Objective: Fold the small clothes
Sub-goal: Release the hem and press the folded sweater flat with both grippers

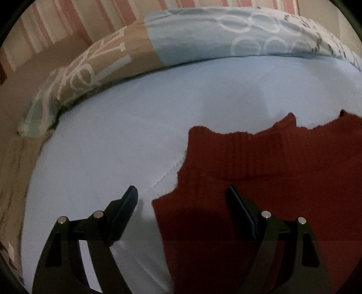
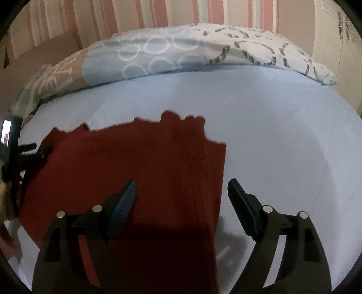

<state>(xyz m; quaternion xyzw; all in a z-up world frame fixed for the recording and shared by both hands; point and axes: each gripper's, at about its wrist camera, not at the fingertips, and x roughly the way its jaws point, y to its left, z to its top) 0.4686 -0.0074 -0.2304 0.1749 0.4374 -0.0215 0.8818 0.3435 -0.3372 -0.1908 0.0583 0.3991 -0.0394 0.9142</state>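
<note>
A dark red knit garment [image 1: 260, 171] lies flat on the light blue bed sheet [image 1: 113, 135]; its ribbed collar is toward the pillow side. My left gripper [image 1: 182, 192] is open and empty, straddling the garment's left edge. In the right wrist view the same red garment [image 2: 147, 169] lies left of centre on the sheet [image 2: 271, 124]. My right gripper [image 2: 181, 187] is open and empty, straddling the garment's right edge. The left gripper [image 2: 34, 149] shows at the far left edge of that view, at the garment's other side.
A patterned pillow or duvet roll [image 1: 203, 38] runs along the back of the bed, also in the right wrist view [image 2: 181, 49]. A striped wall [image 2: 158, 13] stands behind it. The bed's left edge drops off by a tan cover [image 1: 13, 181].
</note>
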